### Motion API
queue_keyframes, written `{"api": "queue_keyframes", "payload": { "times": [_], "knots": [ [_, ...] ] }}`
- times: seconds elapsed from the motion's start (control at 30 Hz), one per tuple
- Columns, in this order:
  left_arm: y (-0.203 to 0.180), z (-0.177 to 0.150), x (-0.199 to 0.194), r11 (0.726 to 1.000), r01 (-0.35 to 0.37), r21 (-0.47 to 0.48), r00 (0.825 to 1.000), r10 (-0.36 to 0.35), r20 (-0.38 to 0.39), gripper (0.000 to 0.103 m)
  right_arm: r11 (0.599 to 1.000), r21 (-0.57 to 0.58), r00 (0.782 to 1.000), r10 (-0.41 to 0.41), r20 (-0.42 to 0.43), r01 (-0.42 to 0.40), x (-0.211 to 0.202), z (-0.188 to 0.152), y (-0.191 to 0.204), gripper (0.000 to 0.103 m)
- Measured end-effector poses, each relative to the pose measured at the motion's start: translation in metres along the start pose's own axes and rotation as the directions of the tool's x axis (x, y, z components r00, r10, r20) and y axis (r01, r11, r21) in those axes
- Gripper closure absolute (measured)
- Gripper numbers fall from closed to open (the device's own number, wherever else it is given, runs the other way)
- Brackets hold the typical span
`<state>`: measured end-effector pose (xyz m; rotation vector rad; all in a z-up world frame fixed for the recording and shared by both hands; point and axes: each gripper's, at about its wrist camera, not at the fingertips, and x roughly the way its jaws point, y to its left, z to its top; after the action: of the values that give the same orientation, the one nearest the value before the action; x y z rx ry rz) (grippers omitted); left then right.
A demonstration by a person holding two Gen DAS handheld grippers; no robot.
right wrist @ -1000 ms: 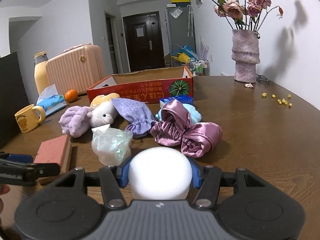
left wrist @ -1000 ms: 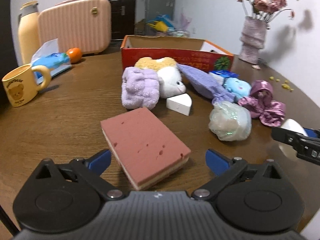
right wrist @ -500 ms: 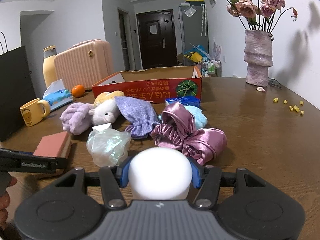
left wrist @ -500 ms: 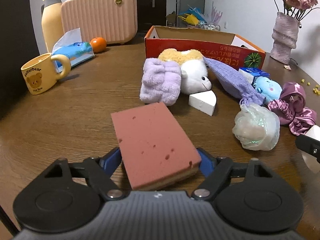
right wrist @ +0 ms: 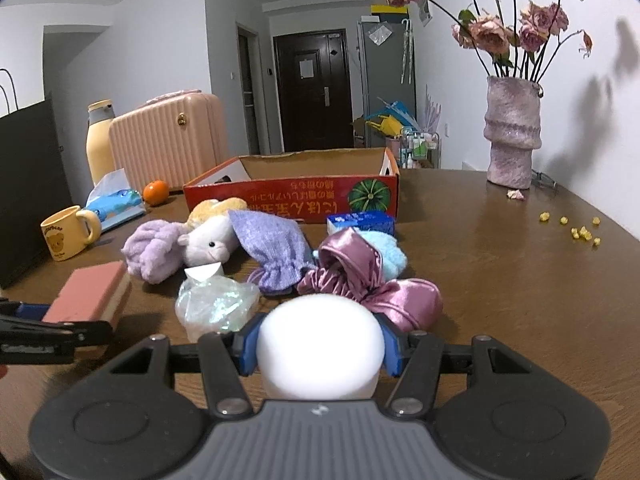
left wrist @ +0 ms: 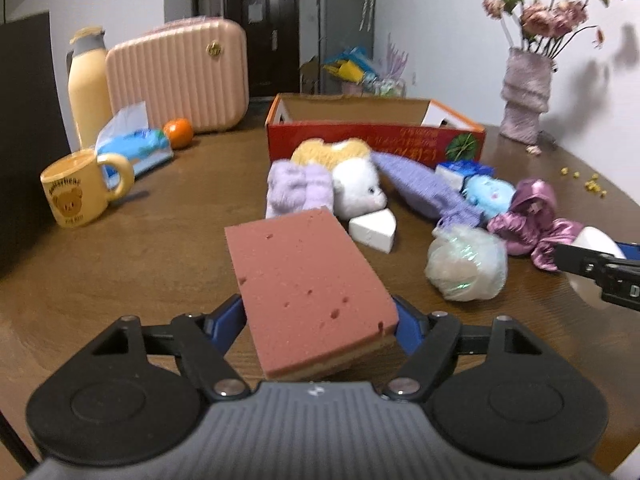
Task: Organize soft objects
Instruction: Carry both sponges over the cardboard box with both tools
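Dark wooden round worktop carries plush toys and pouches before an open red cardboard box. Left tool, jaws closing, pinches the porous pink rectangular sponge by its near end, raised, so it may sag or twist free. Right tool clamps a smooth white rounded foam puff, which could squeeze out.
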<state>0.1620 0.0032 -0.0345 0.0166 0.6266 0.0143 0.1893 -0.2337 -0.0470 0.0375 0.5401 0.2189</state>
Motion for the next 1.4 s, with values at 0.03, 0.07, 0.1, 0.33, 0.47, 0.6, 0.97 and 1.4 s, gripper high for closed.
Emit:
{"api": "queue_keyframes", "payload": {
  "times": [0.03,0.07,0.1,0.33,0.47,0.6,0.97,1.4],
  "knots": [
    [-0.001,0.002,-0.003,1.000,0.004,0.004,1.000,-0.004,0.011,0.026,1.000,-0.003,1.000,-0.001,0.005,0.002,-0.002,0.001,0.001,0.047],
    [-0.002,0.004,-0.007,1.000,0.009,0.011,1.000,-0.009,0.025,0.026,1.000,-0.006,1.000,-0.001,0.009,0.001,-0.004,0.003,0.002,0.047],
    [-0.002,0.006,-0.010,1.000,0.012,0.017,0.999,-0.013,0.035,0.026,1.000,-0.009,1.000,0.000,0.014,0.000,-0.005,0.004,0.002,0.047],
    [-0.008,0.025,-0.021,0.998,0.036,0.044,0.996,-0.040,0.083,0.026,1.000,-0.029,0.999,0.000,0.037,0.001,-0.012,0.016,0.008,0.047],
    [-0.011,0.038,-0.020,0.997,0.045,0.058,0.994,-0.051,0.101,0.025,0.999,-0.037,0.998,-0.003,0.055,0.005,-0.014,0.027,0.010,0.047],
    [-0.015,0.053,-0.015,0.996,0.054,0.077,0.992,-0.063,0.114,0.025,0.999,-0.043,0.998,-0.006,0.066,0.009,-0.010,0.041,0.008,0.047],
    [-0.019,0.093,0.013,0.993,0.055,0.105,0.988,-0.069,0.138,0.025,0.998,-0.066,0.997,-0.006,0.075,0.011,0.021,0.079,0.005,0.047],
    [-0.028,0.144,0.055,0.990,0.058,0.131,0.987,-0.077,0.144,0.025,0.995,-0.101,0.996,-0.004,0.090,0.013,0.066,0.126,0.001,0.047]
  ]
}}
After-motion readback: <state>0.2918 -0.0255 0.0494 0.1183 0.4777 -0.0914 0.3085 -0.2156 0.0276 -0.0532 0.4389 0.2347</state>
